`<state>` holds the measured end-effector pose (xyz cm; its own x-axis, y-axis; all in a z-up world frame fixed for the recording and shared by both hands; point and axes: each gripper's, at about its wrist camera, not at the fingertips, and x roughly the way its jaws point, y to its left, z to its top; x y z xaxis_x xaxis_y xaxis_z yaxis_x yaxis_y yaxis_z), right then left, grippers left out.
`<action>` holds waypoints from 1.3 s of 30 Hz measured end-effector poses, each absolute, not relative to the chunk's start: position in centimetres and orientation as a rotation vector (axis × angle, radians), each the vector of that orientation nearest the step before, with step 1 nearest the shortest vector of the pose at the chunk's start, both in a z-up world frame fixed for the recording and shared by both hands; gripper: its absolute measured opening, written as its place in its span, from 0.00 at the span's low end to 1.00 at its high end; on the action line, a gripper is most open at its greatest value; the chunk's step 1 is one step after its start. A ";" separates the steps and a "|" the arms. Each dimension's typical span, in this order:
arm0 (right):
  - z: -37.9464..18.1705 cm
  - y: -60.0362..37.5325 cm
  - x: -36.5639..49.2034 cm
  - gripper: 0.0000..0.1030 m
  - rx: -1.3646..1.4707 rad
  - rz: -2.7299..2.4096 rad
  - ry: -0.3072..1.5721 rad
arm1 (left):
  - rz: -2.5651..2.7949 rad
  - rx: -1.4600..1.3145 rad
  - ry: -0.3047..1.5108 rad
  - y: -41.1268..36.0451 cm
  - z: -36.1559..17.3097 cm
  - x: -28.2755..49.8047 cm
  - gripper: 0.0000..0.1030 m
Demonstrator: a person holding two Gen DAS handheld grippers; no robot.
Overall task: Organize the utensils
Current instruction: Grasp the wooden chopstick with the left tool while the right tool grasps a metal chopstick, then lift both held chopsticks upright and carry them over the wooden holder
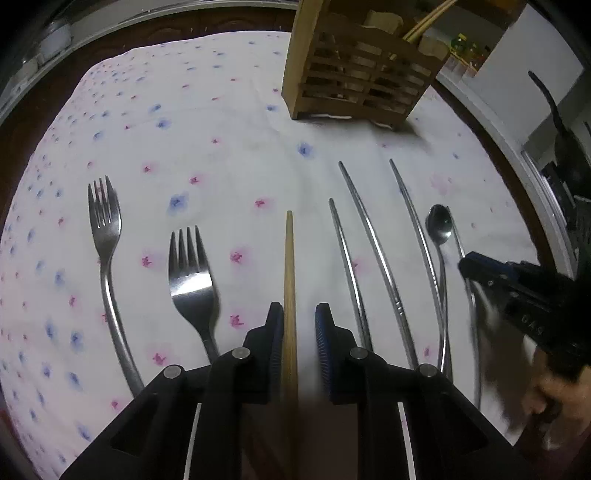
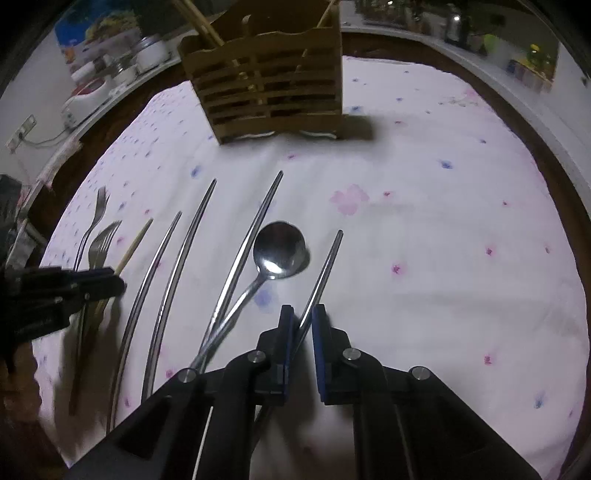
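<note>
A wooden slatted utensil holder (image 1: 356, 75) stands at the far side of the flowered cloth; it also shows in the right wrist view (image 2: 271, 86). My left gripper (image 1: 299, 314) is open around a wooden chopstick (image 1: 289, 266), which lies against the left pad. Two forks (image 1: 105, 236) (image 1: 190, 273) lie to its left. Three metal chopsticks (image 1: 369, 236) and a spoon (image 1: 439, 221) lie to its right. My right gripper (image 2: 303, 317) is narrowly open around a metal chopstick (image 2: 325, 266), just right of the spoon (image 2: 279, 251).
The flowered tablecloth (image 2: 443, 229) covers a dark wooden table. A shelf with jars and containers (image 2: 122, 62) runs behind on the left. More chopsticks stand inside the holder (image 2: 199, 18). The right gripper shows at the right edge of the left wrist view (image 1: 524, 291).
</note>
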<state>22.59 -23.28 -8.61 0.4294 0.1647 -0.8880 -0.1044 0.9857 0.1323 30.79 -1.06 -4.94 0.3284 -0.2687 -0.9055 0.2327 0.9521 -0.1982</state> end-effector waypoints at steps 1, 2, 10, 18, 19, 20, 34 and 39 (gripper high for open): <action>-8.6 -23.5 22.7 0.09 0.078 0.173 1.121 | -0.329 -0.019 1.193 -1.2 -4.9 30.9 0.17; -8.6 -23.8 22.8 0.09 0.094 0.177 1.127 | -0.325 0.003 1.197 -1.4 -4.9 31.2 0.17; -8.8 -22.8 23.3 0.11 0.073 0.152 1.102 | -0.323 0.199 1.148 -4.1 -5.1 31.2 0.15; -8.5 -23.6 22.7 0.06 0.166 0.166 1.069 | -0.330 0.160 1.117 -3.4 -4.5 30.2 0.05; -8.3 -23.7 22.5 0.06 0.175 0.169 1.062 | -0.334 0.140 1.109 -3.0 -4.0 30.0 0.05; -7.9 -23.9 22.2 0.06 0.179 0.168 1.050 | -0.335 0.118 1.104 -2.6 -3.7 29.8 0.05; -1.5 -24.9 17.9 0.06 0.258 0.207 0.842 | -0.377 -0.122 0.909 3.1 3.4 24.4 0.05; 1.5 -25.2 15.6 0.05 0.237 0.193 0.696 | -0.395 -0.169 0.835 4.3 5.3 21.7 0.05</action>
